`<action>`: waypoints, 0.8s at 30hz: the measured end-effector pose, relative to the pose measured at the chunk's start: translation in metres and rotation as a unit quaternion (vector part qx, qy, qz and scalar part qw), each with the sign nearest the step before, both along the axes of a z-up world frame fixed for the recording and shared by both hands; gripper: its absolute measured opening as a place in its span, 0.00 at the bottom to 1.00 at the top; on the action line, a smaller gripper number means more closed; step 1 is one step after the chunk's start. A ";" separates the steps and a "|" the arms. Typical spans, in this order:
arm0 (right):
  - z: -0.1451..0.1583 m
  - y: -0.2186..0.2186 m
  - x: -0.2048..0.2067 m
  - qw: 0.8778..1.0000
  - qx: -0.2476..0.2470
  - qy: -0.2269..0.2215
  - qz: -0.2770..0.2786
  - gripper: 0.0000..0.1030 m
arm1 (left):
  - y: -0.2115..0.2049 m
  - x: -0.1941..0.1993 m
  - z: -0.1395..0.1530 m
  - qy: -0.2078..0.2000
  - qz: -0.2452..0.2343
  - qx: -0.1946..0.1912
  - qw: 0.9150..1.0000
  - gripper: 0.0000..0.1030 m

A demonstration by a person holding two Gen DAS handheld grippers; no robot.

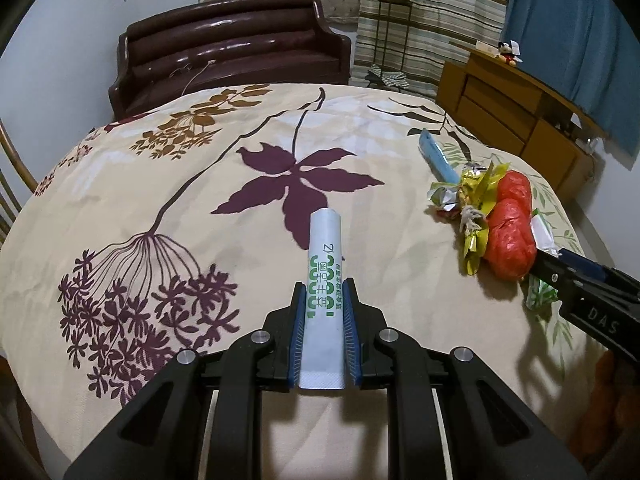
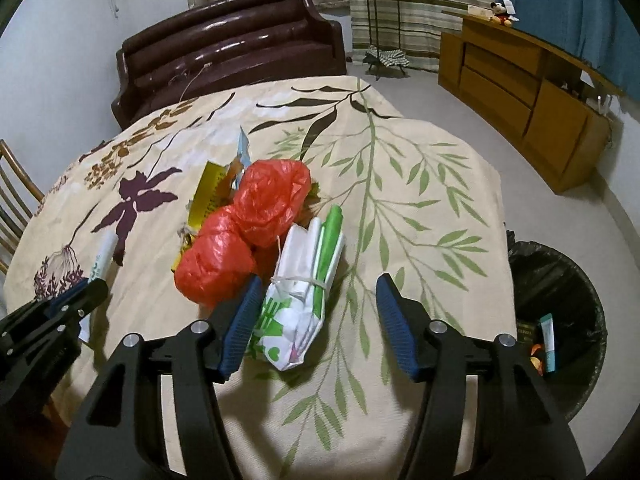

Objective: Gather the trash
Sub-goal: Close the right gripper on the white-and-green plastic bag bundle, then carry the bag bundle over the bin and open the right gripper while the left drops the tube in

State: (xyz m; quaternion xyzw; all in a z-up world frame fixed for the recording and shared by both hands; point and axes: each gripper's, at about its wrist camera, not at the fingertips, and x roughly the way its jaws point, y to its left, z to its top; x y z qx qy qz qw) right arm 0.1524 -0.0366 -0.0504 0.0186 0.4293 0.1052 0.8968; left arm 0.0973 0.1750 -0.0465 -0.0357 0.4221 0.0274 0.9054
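Left wrist view: left gripper [image 1: 325,312] clamped narrow on a white sachet [image 1: 325,264] with green print, held up over the floral tabletop [image 1: 160,184]. The sachet sticks far out past the pads; the grip sits on its lower half. Risk: thin, slick packet could pivot or slide out on the way to the bin. The rest of the trash lies right: red plastic bag [image 1: 510,228], foil wrappers [image 1: 468,196], blue packet [image 1: 436,156].

Right wrist view: right gripper [image 2: 316,312] stands half-wide, holding nothing. A tied white-and-green bundle [image 2: 304,292] lies just inside the left pad, the red bag touching it behind. Risk: closing here may catch only the bundle's edge, or pinch the red bag too and drag the pile. Bin [image 2: 560,320], black-lined, stands below the tabletop's right edge; a nudged bundle could fall beside it. Left gripper close by at left; collision possible.
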 end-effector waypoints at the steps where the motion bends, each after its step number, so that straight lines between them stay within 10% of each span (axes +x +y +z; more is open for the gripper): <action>1: 0.000 0.000 0.000 1.000 0.000 0.000 0.000 0.49 | 0.001 -0.001 0.000 0.000 0.000 -0.001 1.000 0.19; 5: 0.000 0.004 -0.002 1.000 0.004 0.001 0.008 0.30 | 0.005 -0.002 0.000 -0.003 0.002 -0.006 1.000 0.19; 24: 0.004 -0.011 -0.016 1.000 -0.006 -0.020 -0.003 0.29 | 0.001 -0.011 0.004 -0.016 0.004 -0.014 1.000 0.19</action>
